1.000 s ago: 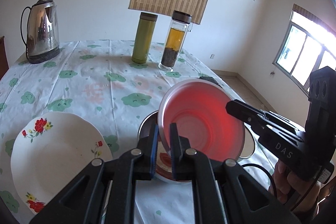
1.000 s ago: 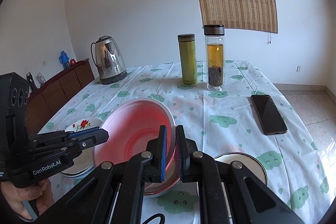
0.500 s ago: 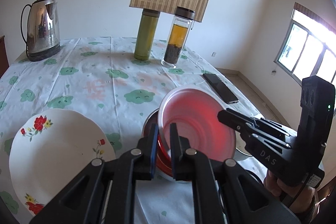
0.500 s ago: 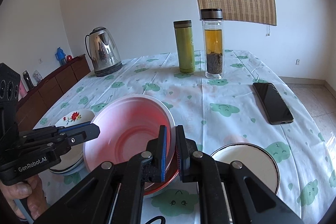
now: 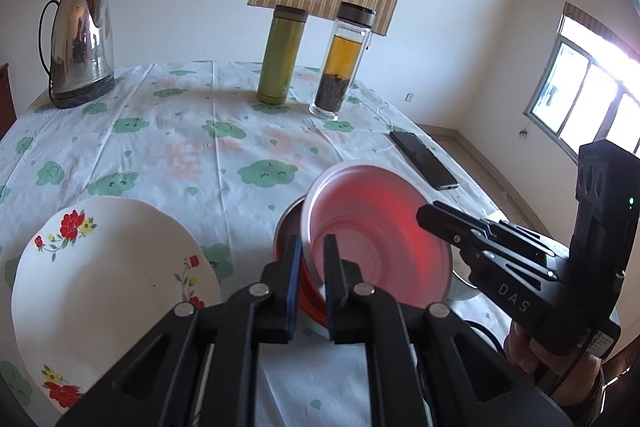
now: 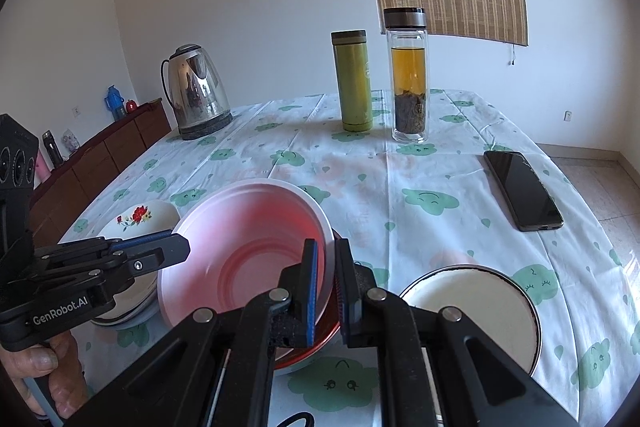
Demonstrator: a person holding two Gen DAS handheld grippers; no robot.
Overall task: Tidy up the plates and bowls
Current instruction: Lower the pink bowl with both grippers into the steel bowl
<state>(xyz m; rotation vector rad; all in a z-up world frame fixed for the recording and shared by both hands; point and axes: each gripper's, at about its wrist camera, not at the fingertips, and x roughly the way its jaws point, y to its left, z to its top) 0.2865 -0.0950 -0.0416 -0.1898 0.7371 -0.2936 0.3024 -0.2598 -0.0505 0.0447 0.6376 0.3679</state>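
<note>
The left gripper (image 5: 311, 257) and right gripper (image 6: 327, 281) fingers each pinch the pink bowl's (image 6: 244, 251) rim from opposite sides, tilted over a red bowl (image 6: 320, 341). Beside it sit a floral plate (image 5: 108, 279) and cream plate (image 6: 472, 301) on the counter (image 6: 420, 179); beyond, a kettle (image 6: 196, 93).

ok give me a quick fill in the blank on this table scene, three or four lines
1. Both grippers pinch the rim of the ____ bowl.
2. The phone lies ____ on the cloth.
3. The plate by the left gripper has ____ flowers.
4. The right gripper fingers have ____ pads.

Missing: pink; flat; red; blue
</note>
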